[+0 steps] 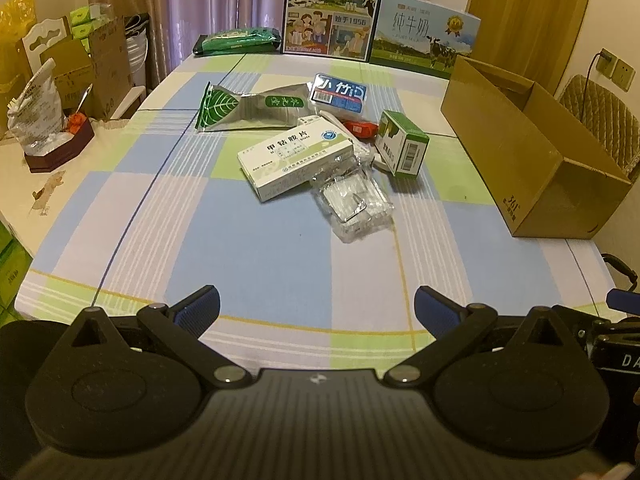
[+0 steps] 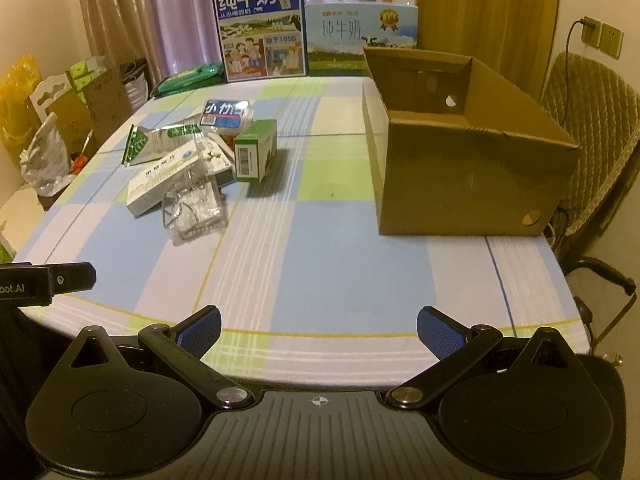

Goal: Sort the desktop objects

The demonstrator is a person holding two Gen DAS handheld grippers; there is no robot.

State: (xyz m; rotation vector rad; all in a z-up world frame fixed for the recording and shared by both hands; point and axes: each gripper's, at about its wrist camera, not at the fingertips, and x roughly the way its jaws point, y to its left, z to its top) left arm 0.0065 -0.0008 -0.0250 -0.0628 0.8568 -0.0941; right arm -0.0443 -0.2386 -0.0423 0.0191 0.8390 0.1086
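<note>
Both wrist views look from the table's [image 1: 248,248] near edge toward its far edge, low and close; the right sits further right. Both share the cardboard box [image 2: 472,168].

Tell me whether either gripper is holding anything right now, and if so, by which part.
Nothing is held. The left gripper and the right gripper both stand open over the checked tablecloth, short of the pile of items and the cardboard box.

- You can't see the cardboard box's [image 1: 560,176] floor in the left view.
- The red packet [image 1: 362,129] sits half hidden behind the green carton [image 1: 404,146].
- The blue milk box's [image 1: 334,8] top is cut off.
</note>
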